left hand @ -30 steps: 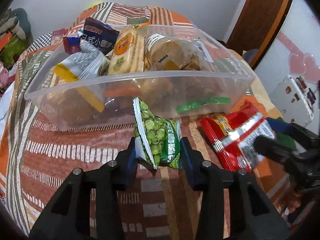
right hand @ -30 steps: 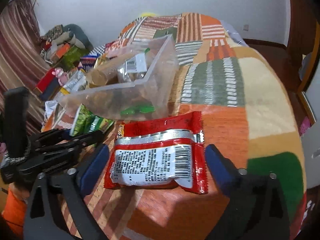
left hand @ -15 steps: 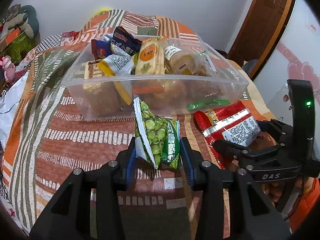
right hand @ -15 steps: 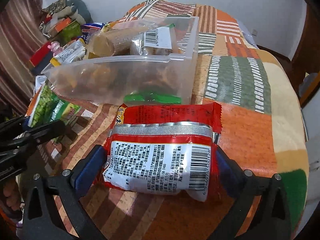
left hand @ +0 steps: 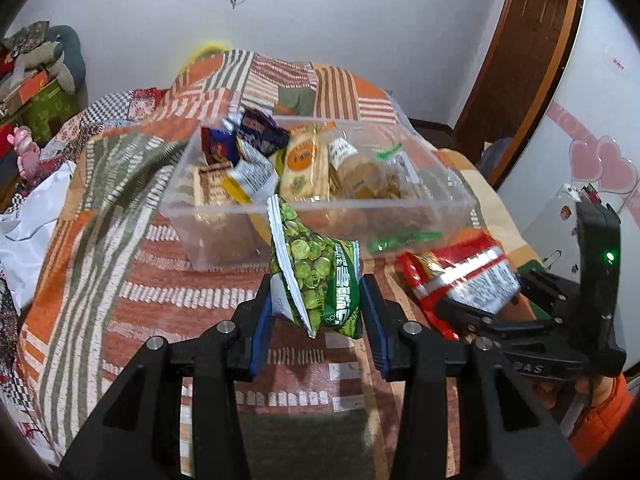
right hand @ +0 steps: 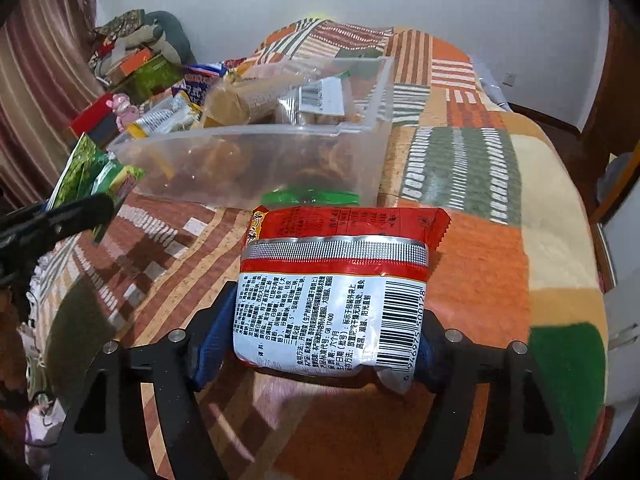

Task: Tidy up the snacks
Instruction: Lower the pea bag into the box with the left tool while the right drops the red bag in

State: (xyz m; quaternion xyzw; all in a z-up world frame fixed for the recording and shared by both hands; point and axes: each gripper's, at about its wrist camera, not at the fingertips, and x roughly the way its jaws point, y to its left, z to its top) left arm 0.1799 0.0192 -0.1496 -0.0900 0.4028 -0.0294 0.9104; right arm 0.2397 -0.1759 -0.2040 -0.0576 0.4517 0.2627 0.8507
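Left gripper (left hand: pixel 318 306): jaws clamped on green foil packet of peas (left hand: pixel 320 280), packet lifted off patchwork orange-striped blanket (left hand: pixel 120 280). Ahead of jaws, clear rectangular plastic bin (left hand: pixel 224 240) holding assorted snack packs. Right gripper (right hand: pixel 326 342): jaws pinch red-and-white foil snack bag (right hand: pixel 336 292), bin just beyond its far end.

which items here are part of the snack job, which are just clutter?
Job:
green pea packet, in left gripper
red snack packet, in right gripper
clear bin holding packed snacks

Clutter:
pink pig toy
white bag
green box
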